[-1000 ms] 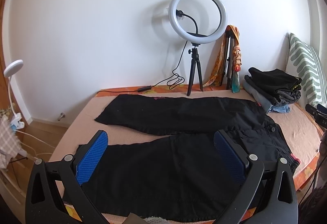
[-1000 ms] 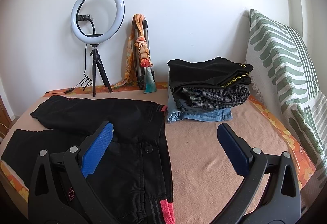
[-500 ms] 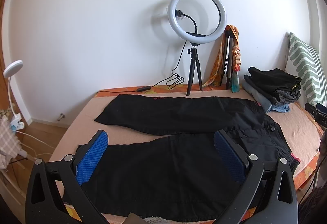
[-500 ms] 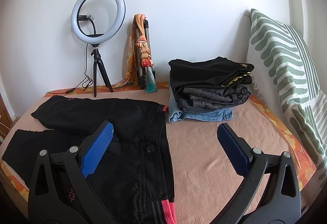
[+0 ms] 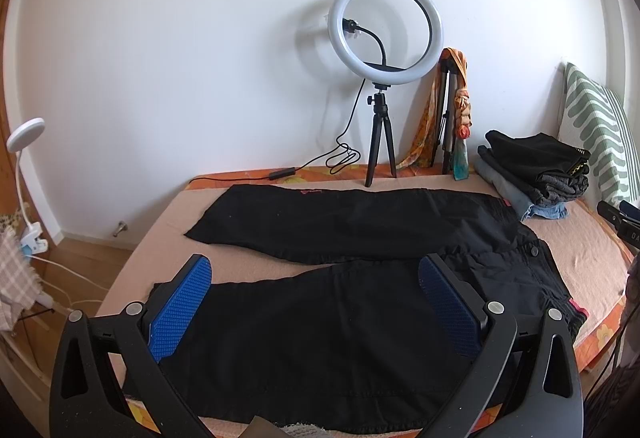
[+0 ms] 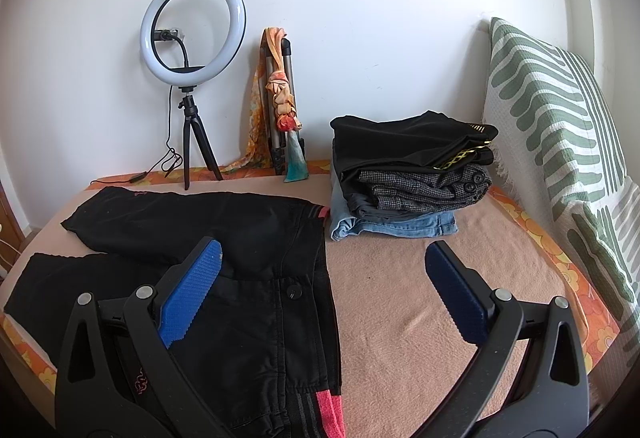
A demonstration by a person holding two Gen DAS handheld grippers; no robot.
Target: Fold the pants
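The black pants point(image 5: 340, 278) lie spread flat on the bed point(image 5: 592, 258), with the two legs apart in a narrow V and the waistband toward the pillow side. In the left wrist view the near leg fills the lower centre, the far leg runs from 9 o'clock to 2 o'clock behind it, and the waist with its button sits at 3 o'clock. The left gripper point(image 5: 316, 302) hangs over the near leg with its jaws wide open, the blue pads point(image 5: 180, 308) clearly apart and holding nothing. In the right wrist view the right gripper point(image 6: 320, 298) is above the waist end of the pants point(image 6: 240, 258), also with jaws wide open and empty; its left pad is over the black cloth, and its right pad is over the bare brown blanket point(image 6: 400, 298). I cannot tell if either gripper touches the cloth. A pink and striped waistband part shows at 6 o'clock there. A stack of folded clothes point(image 6: 408, 174) rests on the bed at 1 o'clock, just beside the waist of the pants. Behind it, a green-striped pillow point(image 6: 552, 126) leans at 3 o'clock. A ring light point(image 6: 192, 30) on a small tripod stands at 10 o'clock near the white wall.
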